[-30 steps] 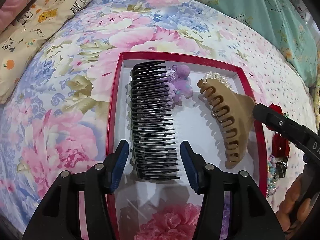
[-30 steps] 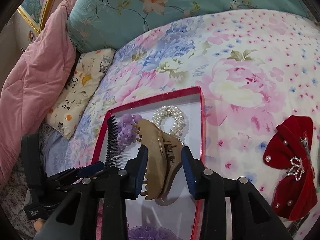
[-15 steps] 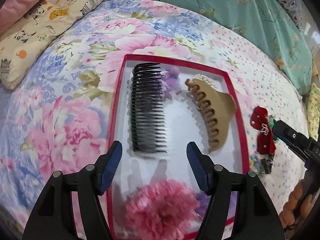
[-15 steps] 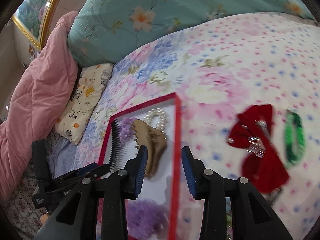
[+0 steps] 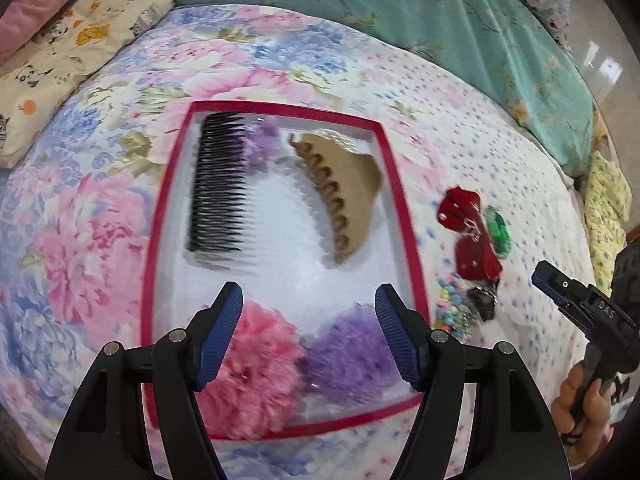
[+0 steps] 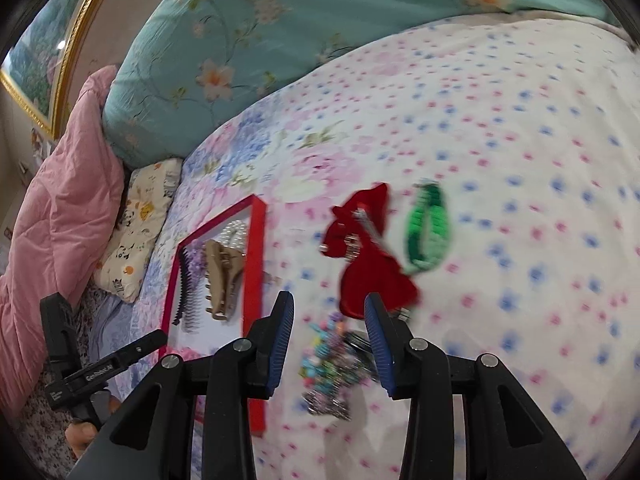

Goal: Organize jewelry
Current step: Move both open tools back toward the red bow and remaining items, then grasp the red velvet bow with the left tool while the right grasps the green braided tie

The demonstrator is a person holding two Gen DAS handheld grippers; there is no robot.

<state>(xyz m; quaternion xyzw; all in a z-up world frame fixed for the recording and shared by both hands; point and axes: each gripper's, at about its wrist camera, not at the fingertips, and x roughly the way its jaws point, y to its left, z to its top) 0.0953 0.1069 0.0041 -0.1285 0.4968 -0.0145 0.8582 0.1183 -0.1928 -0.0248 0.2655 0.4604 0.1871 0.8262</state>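
A red-rimmed tray (image 5: 404, 216) lies on the bed and holds a black comb (image 5: 218, 184), a tan claw clip (image 5: 348, 188), a pink scrunchie (image 5: 256, 372) and a purple scrunchie (image 5: 352, 356). My left gripper (image 5: 308, 328) is open and empty above the tray's near end. My right gripper (image 6: 328, 344) is open and empty over the bedspread, right of the tray (image 6: 256, 272). Just ahead of it lie a red bow (image 6: 368, 256), a green band (image 6: 426, 232) and a colourful bead piece (image 6: 332, 364).
A teal quilt (image 6: 280, 32), a pink blanket (image 6: 60, 208) and a panda pillow (image 6: 136, 224) bound the far and left sides of the bed. The right gripper's body (image 5: 580, 304) shows at the right in the left wrist view.
Both grippers have pulled back from the tray. The right gripper has swung right, off the tan claw clip toward the red bow and beads. The left view now takes in both scrunchies.
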